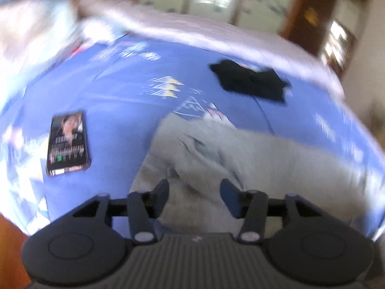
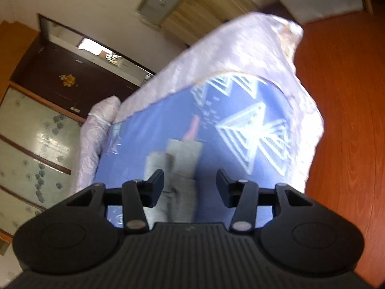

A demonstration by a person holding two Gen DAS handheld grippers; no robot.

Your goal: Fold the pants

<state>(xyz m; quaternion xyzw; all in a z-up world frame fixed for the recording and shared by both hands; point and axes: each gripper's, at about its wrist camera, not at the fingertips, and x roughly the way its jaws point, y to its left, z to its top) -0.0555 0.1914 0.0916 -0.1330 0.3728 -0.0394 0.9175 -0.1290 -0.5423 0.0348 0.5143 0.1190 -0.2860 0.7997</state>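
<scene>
Grey pants (image 1: 228, 154) lie rumpled on a blue patterned bed sheet (image 1: 115, 89), spreading from the middle of the left wrist view to its right. My left gripper (image 1: 194, 193) is open and empty, hovering just above the near edge of the pants. In the right wrist view the grey pant legs (image 2: 178, 166) lie lengthwise on the sheet (image 2: 216, 149), their ends pointing away. My right gripper (image 2: 190, 185) is open and empty above them. Both views are blurred.
A phone with a lit screen (image 1: 68, 142) lies on the sheet left of the pants. A black garment (image 1: 252, 82) lies farther back. A pale quilt (image 1: 216, 33) borders the sheet. The bed edge drops to a red-brown floor (image 2: 349, 120) on the right.
</scene>
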